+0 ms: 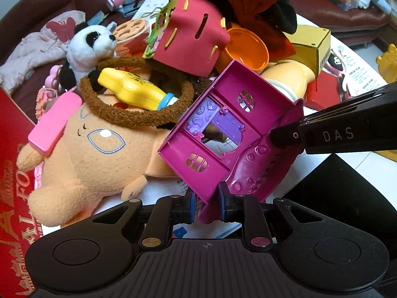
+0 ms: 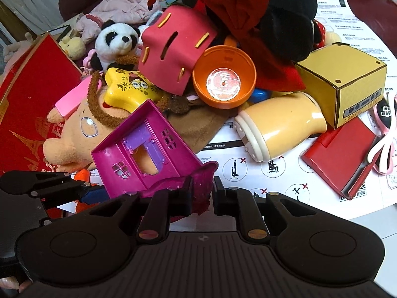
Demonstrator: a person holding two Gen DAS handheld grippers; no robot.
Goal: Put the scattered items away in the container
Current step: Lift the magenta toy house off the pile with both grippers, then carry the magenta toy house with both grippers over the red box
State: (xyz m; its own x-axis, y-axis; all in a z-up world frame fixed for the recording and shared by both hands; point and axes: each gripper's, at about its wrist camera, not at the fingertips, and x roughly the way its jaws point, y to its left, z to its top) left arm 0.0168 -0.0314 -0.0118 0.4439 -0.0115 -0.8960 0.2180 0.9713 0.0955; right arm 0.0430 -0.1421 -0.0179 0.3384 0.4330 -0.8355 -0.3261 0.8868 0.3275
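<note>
A magenta toy house [image 1: 218,134] with a purple door is held above the table between both grippers. My left gripper [image 1: 205,204] is shut on its lower corner. My right gripper [image 2: 202,193] grips the house's [image 2: 146,154] wavy base edge, and its black fingers [image 1: 285,136] show from the right in the left wrist view. The left gripper's fingers [image 2: 91,193] show at the lower left of the right wrist view. The red box [image 2: 29,99], the container, stands at the left.
A toy pile lies behind: peach plush [image 1: 82,154], panda [image 1: 89,47], yellow star toy [image 2: 129,89], pink foam basket [image 2: 171,54], orange bowl [image 2: 223,79], big red and black plush [image 2: 273,12], yellow carton [image 2: 347,84], cream bottle [image 2: 280,126], red case [image 2: 340,159]. A printed sheet [image 2: 285,181] covers the table.
</note>
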